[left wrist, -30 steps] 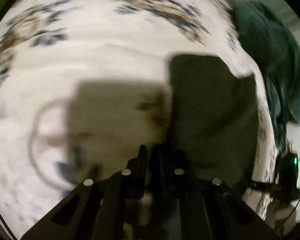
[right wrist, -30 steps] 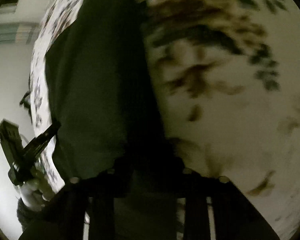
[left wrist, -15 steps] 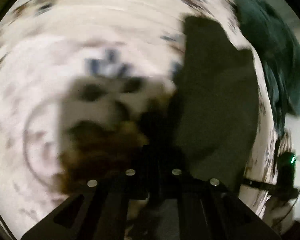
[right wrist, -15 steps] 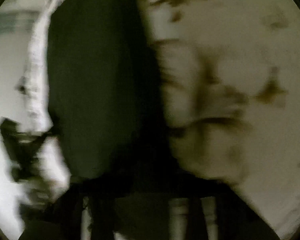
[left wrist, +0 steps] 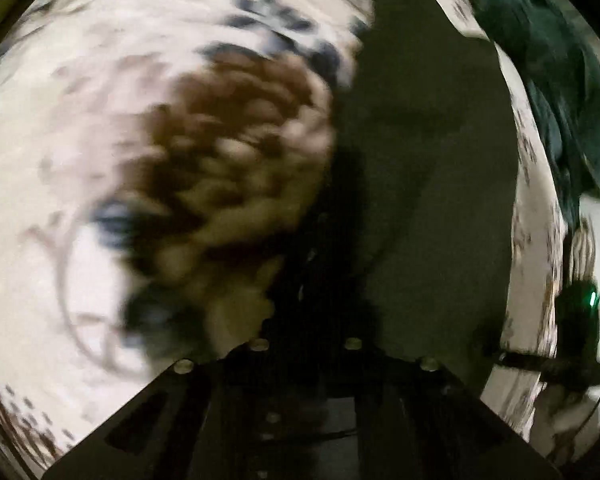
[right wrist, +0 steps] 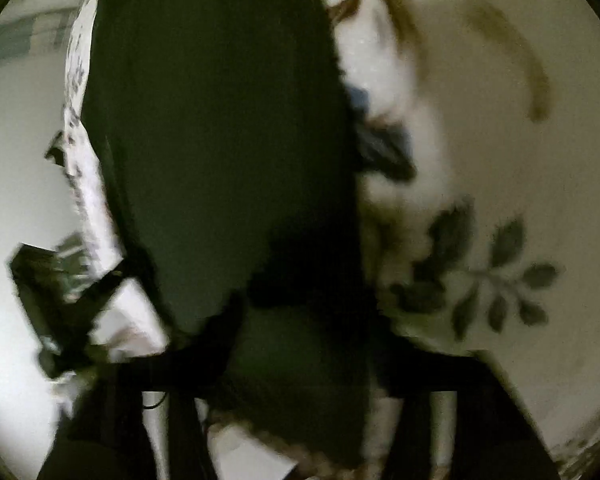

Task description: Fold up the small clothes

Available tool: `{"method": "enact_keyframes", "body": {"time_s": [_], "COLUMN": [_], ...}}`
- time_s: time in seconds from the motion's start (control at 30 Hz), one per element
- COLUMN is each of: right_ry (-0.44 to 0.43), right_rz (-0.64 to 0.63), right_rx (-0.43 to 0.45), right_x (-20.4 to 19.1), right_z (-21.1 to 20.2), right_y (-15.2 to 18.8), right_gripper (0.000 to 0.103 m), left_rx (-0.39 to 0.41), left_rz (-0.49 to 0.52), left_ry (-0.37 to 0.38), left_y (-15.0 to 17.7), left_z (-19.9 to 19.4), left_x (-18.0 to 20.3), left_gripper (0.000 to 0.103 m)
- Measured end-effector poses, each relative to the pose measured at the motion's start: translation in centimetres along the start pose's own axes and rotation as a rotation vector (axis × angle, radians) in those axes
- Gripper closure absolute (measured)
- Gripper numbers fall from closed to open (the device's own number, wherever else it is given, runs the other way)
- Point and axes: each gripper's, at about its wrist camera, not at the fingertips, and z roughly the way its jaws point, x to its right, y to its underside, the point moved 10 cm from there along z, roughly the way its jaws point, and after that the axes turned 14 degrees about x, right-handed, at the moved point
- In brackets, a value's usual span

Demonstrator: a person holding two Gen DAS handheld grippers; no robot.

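A dark green garment (left wrist: 432,160) lies stretched over a white floral sheet (left wrist: 80,128). Its near edge runs up into my left gripper (left wrist: 304,248), which is shut on the cloth; the fingers are dark and blurred against it. In the right wrist view the same garment (right wrist: 220,120) fills the middle and drapes over my right gripper (right wrist: 300,304). That gripper's jaws are opening slightly, with the cloth still pinched between them. Each gripper shows at the edge of the other's view: the right gripper (left wrist: 572,344) and the left gripper (right wrist: 60,300).
A heap of teal cloth (left wrist: 560,100) lies at the sheet's far right corner. The sheet's edge (right wrist: 84,160) runs just past the garment, with pale floor (right wrist: 12,168) beyond. Printed sheet (right wrist: 500,184) spreads wide on the right.
Both grippers have slid across the sheet with the garment's edge in them. The printed flowers have streamed past, and a brown flower now sits in the middle of the left view.
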Motion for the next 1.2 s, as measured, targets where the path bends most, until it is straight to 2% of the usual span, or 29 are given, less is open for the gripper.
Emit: {"method": "enact_keyframes", "body": {"time_s": [0.07, 0.1, 0.17, 0.2, 0.27, 0.3, 0.33, 0.37, 0.4, 0.47, 0.5, 0.57, 0.63, 0.67, 0.7, 0.73, 0.8, 0.83, 0.87, 0.9, 1.03, 1.2], "right_ry": [-0.002, -0.014, -0.038, -0.051, -0.074, -0.081, -0.097, -0.109, -0.113, -0.085, -0.078, -0.092, -0.097, -0.096, -0.091, -0.086, -0.078, -0.063, -0.062, -0.050, -0.016, 0.007], "right_rz": [0.047, 0.049, 0.038, 0.041, 0.030, 0.028, 0.032, 0.039, 0.048, 0.075, 0.091, 0.152, 0.195, 0.192, 0.183, 0.175, 0.142, 0.119, 0.103, 0.089, 0.025, -0.008], "right_rx": [0.017, 0.011, -0.014, -0.026, -0.072, -0.088, -0.105, -0.120, -0.134, -0.158, -0.164, -0.172, -0.175, -0.168, -0.155, -0.146, -0.121, -0.100, -0.090, -0.076, -0.041, -0.092], "right_x": [0.5, 0.5, 0.4, 0.8, 0.6, 0.2, 0.4, 1.0, 2.3, 3.7, 4.5, 5.3, 4.9, 5.0, 4.6, 3.6, 3.1, 2.6, 2.0, 2.2, 1.1, 1.8], "right_z": [-0.5, -0.7, -0.9, -1.4, -2.8, -3.2, -3.6, -4.3, -5.0, -5.6, -5.6, -4.5, -2.5, -2.0, -1.2, -0.1, 0.4, 0.6, 0.6, 0.3, -0.4, 0.5], "right_y": [-0.2, -0.1, 0.3, 0.5, 1.9, 2.9, 4.1, 5.1, 6.0, 9.2, 10.4, 12.5, 13.6, 13.7, 13.8, 13.8, 13.9, 13.8, 13.9, 14.0, 14.2, 14.1], "right_gripper": [0.093, 0.093, 0.093, 0.091, 0.084, 0.070, 0.057, 0.053, 0.050, 0.050, 0.050, 0.050, 0.049, 0.049, 0.049, 0.049, 0.051, 0.075, 0.093, 0.096, 0.096, 0.096], "left_rx": [0.033, 0.036, 0.006, -0.016, -0.042, -0.049, -0.056, -0.070, -0.081, -0.101, -0.119, -0.149, -0.139, -0.128, -0.103, -0.084, -0.039, -0.021, 0.002, 0.021, 0.036, -0.003], "left_rz": [-0.009, -0.014, -0.075, -0.087, -0.056, -0.040, -0.032, -0.033, -0.041, -0.086, -0.112, -0.138, -0.143, -0.133, -0.108, -0.084, -0.077, -0.075, -0.069, -0.062, -0.045, -0.085], "left_ry": [-0.047, -0.044, 0.050, 0.074, 0.091, 0.099, 0.104, 0.108, 0.103, 0.087, 0.087, 0.049, 0.015, -0.006, -0.028, -0.052, -0.063, -0.064, -0.063, -0.058, -0.046, -0.061], "left_y": [-0.8, -1.0, -0.7, -0.2, 1.2, 2.2, 3.2, 4.7, 6.1, 8.2, 9.5, 12.2, 13.4, 13.9, 14.2, 14.5, 14.4, 14.3, 14.0, 13.9, 13.3, 14.1], "left_z": [-1.2, -1.5, -2.6, -3.2, -4.9, -5.9, -6.8, -7.8, -8.6, -8.9, -8.6, -7.1, -5.7, -5.1, -4.8, -4.7, -5.0, -5.5, -6.3, -7.2, -8.5, -6.4], "left_x": [-1.9, -2.2, -2.2, -1.9, -1.0, -0.3, -0.1, 0.1, -0.1, -0.5, -0.4, -1.2, -1.4, -1.4, -1.4, -1.5, -1.1, -0.9, -0.8, -0.8, -1.1, -3.5], "left_gripper": [0.099, 0.099, 0.097, 0.097, 0.091, 0.089, 0.082, 0.072, 0.068, 0.051, 0.051, 0.051, 0.053, 0.059, 0.074, 0.096, 0.096, 0.096, 0.097, 0.098, 0.098, 0.098]}}
